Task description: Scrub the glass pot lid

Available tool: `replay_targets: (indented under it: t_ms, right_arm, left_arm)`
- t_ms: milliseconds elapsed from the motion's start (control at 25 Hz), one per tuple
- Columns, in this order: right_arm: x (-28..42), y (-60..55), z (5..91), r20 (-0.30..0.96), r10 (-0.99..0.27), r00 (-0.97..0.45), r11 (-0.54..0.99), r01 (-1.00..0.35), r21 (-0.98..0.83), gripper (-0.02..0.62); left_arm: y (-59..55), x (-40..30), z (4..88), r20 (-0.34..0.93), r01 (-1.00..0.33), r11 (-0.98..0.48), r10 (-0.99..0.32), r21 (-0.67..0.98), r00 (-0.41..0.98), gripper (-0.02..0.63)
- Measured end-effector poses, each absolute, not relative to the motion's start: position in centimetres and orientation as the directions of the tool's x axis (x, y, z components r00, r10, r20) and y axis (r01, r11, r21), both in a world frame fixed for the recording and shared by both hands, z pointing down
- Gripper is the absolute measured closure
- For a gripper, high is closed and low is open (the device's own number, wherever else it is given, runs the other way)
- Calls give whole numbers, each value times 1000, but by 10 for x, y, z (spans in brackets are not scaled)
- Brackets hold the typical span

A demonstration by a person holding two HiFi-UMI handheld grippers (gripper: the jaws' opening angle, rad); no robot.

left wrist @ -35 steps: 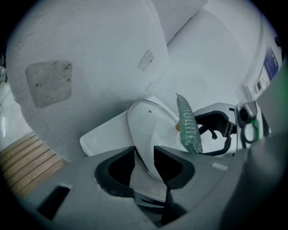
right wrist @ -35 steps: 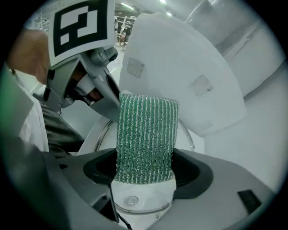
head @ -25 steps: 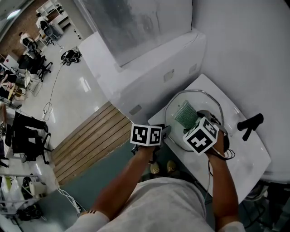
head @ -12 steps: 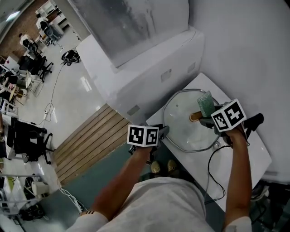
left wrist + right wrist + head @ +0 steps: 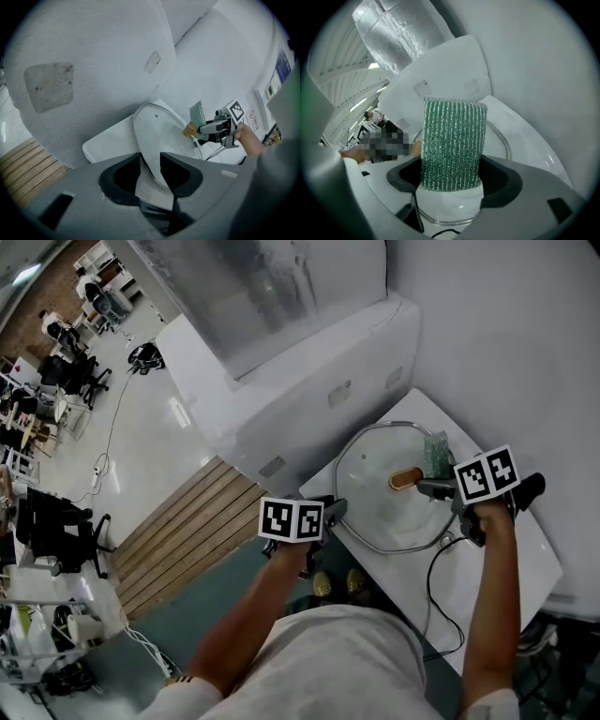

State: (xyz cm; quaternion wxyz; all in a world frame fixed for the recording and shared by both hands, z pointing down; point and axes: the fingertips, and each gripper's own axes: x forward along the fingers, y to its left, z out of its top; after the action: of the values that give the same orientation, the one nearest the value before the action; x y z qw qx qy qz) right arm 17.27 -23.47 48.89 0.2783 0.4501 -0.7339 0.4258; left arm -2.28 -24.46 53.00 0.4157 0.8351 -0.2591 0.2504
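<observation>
The glass pot lid lies on a white table, its wooden knob near the middle. My left gripper is shut on the lid's near rim; in the left gripper view the rim runs between the two jaws. My right gripper is shut on a green scrub pad, held upright at the lid's far right side beside the knob. In the right gripper view the pad fills the gap between the jaws, with the lid's rim behind it.
A black handle-like object sits on the table right of my right gripper. A black cable trails over the table's near part. A white cabinet stands behind the table. Wooden slats cover the floor to the left.
My right gripper has carried the scrub pad from the lid's near middle across to its far right side, past the knob. The left gripper has kept its hold on the rim.
</observation>
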Motion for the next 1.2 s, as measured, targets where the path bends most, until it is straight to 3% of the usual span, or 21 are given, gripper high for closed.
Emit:
replay_targets:
  t_ms: [440,880,1200]
  right_arm:
    - [192,-220,484,783,-527,-330,151,-943,-296,247]
    - [138,-183,448,778,-611,-146,305,-951,61,247]
    - [68,-162,471,811,-568,-139,460,-871,174,247]
  left_arm:
    - [-245,-23,528,635,-642,-521,-225,563,739,463]
    - [-245,-24,528,632,-644,-517,-233,564,739,463]
    - [-244,-24,528,630,-646,-513,-236,566,740,465]
